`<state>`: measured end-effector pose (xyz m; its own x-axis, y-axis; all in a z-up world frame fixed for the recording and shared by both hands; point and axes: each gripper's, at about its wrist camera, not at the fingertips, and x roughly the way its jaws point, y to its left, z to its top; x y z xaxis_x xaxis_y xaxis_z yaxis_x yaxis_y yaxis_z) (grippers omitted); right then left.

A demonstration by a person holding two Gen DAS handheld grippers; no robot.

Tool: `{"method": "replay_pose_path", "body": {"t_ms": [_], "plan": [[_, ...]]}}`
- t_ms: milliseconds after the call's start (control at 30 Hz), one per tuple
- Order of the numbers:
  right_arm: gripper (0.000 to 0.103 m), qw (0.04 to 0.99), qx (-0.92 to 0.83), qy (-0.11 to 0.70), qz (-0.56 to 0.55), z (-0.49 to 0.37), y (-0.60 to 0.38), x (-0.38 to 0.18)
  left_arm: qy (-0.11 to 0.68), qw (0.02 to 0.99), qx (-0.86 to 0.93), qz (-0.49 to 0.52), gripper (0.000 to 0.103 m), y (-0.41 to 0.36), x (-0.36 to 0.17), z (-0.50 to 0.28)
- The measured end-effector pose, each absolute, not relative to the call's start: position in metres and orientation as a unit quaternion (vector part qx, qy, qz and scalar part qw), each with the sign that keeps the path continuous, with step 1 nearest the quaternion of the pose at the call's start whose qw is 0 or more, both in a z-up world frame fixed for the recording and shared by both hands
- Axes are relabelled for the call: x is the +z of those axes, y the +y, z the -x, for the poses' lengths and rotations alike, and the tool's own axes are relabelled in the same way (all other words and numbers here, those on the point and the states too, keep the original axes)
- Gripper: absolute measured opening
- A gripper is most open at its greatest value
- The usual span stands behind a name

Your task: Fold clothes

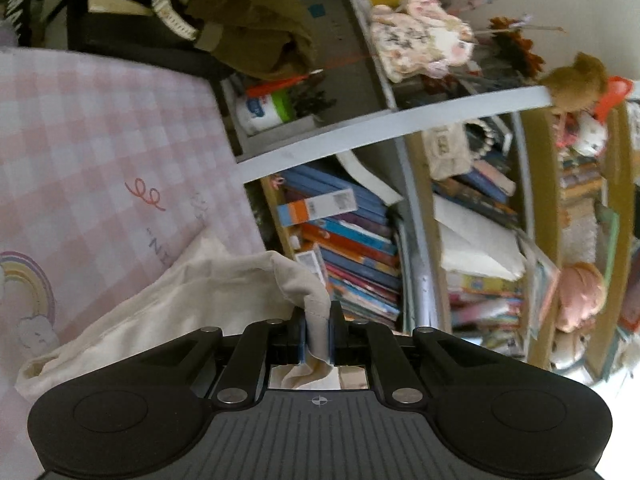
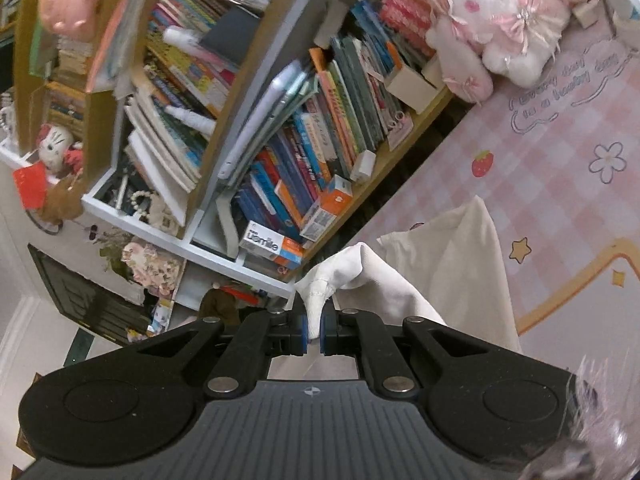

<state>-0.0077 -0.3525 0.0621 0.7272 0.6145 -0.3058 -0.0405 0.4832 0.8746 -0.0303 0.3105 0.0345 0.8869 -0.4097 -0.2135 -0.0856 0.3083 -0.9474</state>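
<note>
A cream garment [image 1: 168,300] was held by both tools. The left hand-held gripper [image 1: 318,334] was closed on a bunched edge of the cloth, with fabric pinched between its blue-padded fingers [image 1: 301,336] and a fold protruding behind them. The right hand-held gripper [image 2: 315,330] was likewise clamped on a hemmed corner of the same garment [image 2: 440,280], stitching being visible just above the jaws. From each grip the cloth was draped down onto a pink checked mat [image 1: 100,132], on which the remainder of it lay.

The mat [image 2: 560,184] was printed with a rainbow [image 1: 28,280], a strawberry [image 2: 482,163], a flower outline, stars and handwritten lettering. A pink and white plush toy [image 2: 500,16] was lying at the far edge of the mat, beside the shelving.

Directly ahead of both grippers a bookshelf [image 2: 256,128] was seen, crowded with upright and stacked books [image 1: 352,256], small boxes and soft toys. A brown plush bear [image 1: 576,80] was seated on a white shelf board. An olive garment [image 1: 256,20] and a white wristwatch [image 1: 172,12] were lying on dark furniture beyond the mat. A pale wall was visible behind the shelving. Both views were tilted and partly blurred.
</note>
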Motion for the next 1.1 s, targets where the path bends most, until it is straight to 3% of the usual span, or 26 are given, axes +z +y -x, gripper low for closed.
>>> {"method": "replay_pose_path", "body": {"t_ms": [467, 667, 1100], "plan": [[0.005, 0.812, 0.101, 0.304, -0.487, -0.082, -0.346, 0.028, 0.288, 0.755, -0.093, 0.581, 0.008, 0.292, -0.017, -0.108], [0.005, 0.813, 0.036, 0.353, -0.461, -0.121, -0.339, -0.017, 0.341, 0.739, -0.042, 0.580, 0.008, 0.284, -0.057, -0.150], [0.005, 0.781, 0.006, 0.380, -0.495, -0.139, -0.345, -0.070, 0.378, 0.740, -0.017, 0.556, 0.010, 0.280, -0.083, -0.167]]}}
